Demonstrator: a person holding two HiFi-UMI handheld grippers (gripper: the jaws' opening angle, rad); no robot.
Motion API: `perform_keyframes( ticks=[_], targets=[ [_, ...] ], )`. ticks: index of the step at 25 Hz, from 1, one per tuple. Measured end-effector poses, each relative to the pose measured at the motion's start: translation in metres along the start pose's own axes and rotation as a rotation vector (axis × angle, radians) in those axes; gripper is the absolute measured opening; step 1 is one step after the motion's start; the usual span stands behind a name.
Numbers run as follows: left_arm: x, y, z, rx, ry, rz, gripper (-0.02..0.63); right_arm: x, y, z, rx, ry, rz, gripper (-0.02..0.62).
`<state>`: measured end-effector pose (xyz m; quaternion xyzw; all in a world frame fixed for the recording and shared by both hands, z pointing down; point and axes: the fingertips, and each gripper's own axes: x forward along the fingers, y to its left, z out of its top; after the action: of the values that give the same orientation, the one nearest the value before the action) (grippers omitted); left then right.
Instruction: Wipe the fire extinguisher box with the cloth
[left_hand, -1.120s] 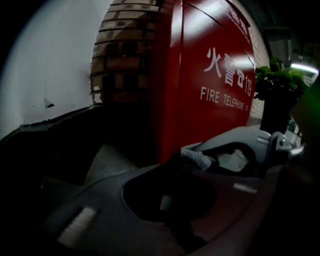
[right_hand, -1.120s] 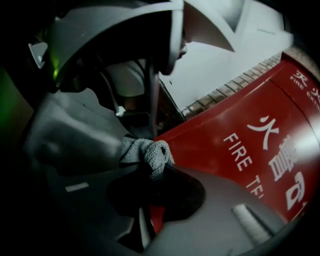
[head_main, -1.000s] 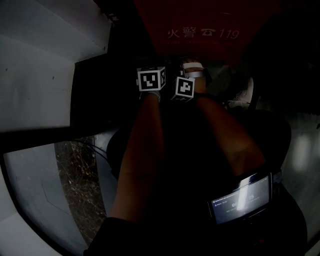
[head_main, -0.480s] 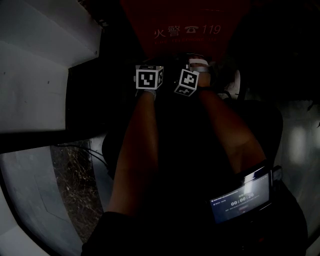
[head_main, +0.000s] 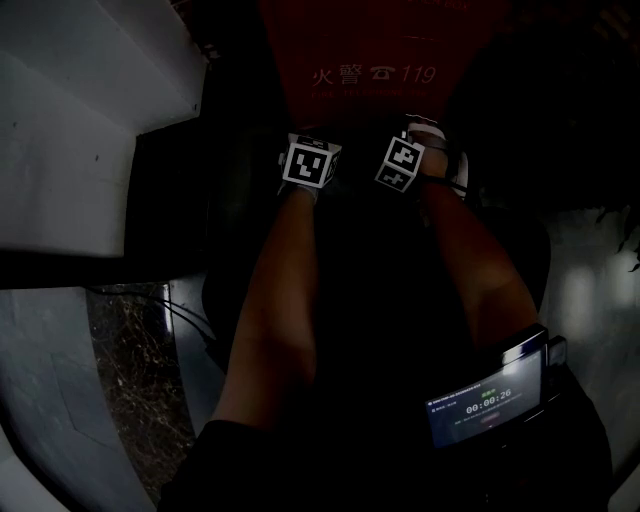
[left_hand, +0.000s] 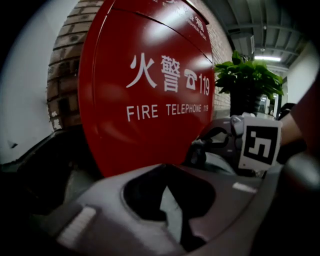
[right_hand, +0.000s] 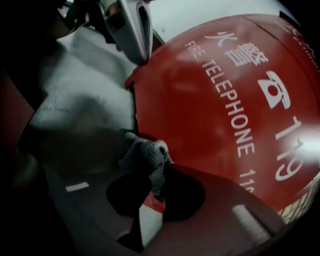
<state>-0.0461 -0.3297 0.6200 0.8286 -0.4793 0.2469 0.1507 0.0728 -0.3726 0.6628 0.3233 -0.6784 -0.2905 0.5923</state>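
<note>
Fire extinguisher box (left_hand: 150, 75): red, flat front face turned toward the person. It stands upright in the left gripper view, white print "FIRE TELEPHONE 119" running level. In the right gripper view the same print runs slantwise, that camera being rolled over. Top and bottom are cut off in every view, so the long axis can't be told.

Cloth (right_hand: 145, 155): grey, knitted, bunched into a wad. It pokes up past the jaw tips, just at the box's lower edge. Whether it touches the red face can't be told.

Right gripper (right_hand: 152, 175): jaws pinched tight on the cloth. Its marker cube (left_hand: 260, 145) shows at the right of the left gripper view, near the box front.

Left gripper (left_hand: 165, 172): jaws closed together, tips meeting, nothing between them, aimed at the lower part of the red face.

Surroundings: brick wall (left_hand: 62, 75) behind the box, white wall to its left. A green potted plant (left_hand: 245, 80) stands to the right, ceiling lights beyond it. A pale grey surface (right_hand: 75, 100) lies beside the box, floor or wall unclear.

The head view is very dark. Two forearms (head_main: 285, 300) reach up toward the box, side by side. A lit screen (head_main: 485, 405) sits at lower right, its figures too small to read. White stepped ledges (head_main: 90, 120) fill the upper left.
</note>
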Motion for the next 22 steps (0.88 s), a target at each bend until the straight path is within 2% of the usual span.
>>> perform_keyframes(
  ticks=[7, 14, 17, 19, 22],
  targets=[
    [0.0, 0.004, 0.006, -0.02, -0.017, 0.001, 0.003, 0.002, -0.006, -0.039, -0.115, 0.106, 0.038, 0.041],
    [-0.004, 0.004, 0.007, -0.02, -0.017, 0.003, 0.003, -0.005, -0.023, -0.076, -0.054, 0.167, 0.038, 0.041],
    [-0.006, 0.002, 0.011, -0.004, -0.029, -0.002, 0.003, -0.014, -0.029, -0.071, -0.024, 0.137, 0.035, 0.043],
    [-0.014, -0.005, 0.013, 0.012, -0.039, -0.007, 0.003, -0.028, -0.025, -0.058, -0.005, 0.082, 0.057, 0.043],
    [-0.036, -0.014, 0.04, 0.052, -0.133, -0.005, 0.003, -0.054, -0.031, -0.03, 0.027, -0.03, 0.043, 0.043]
  ],
)
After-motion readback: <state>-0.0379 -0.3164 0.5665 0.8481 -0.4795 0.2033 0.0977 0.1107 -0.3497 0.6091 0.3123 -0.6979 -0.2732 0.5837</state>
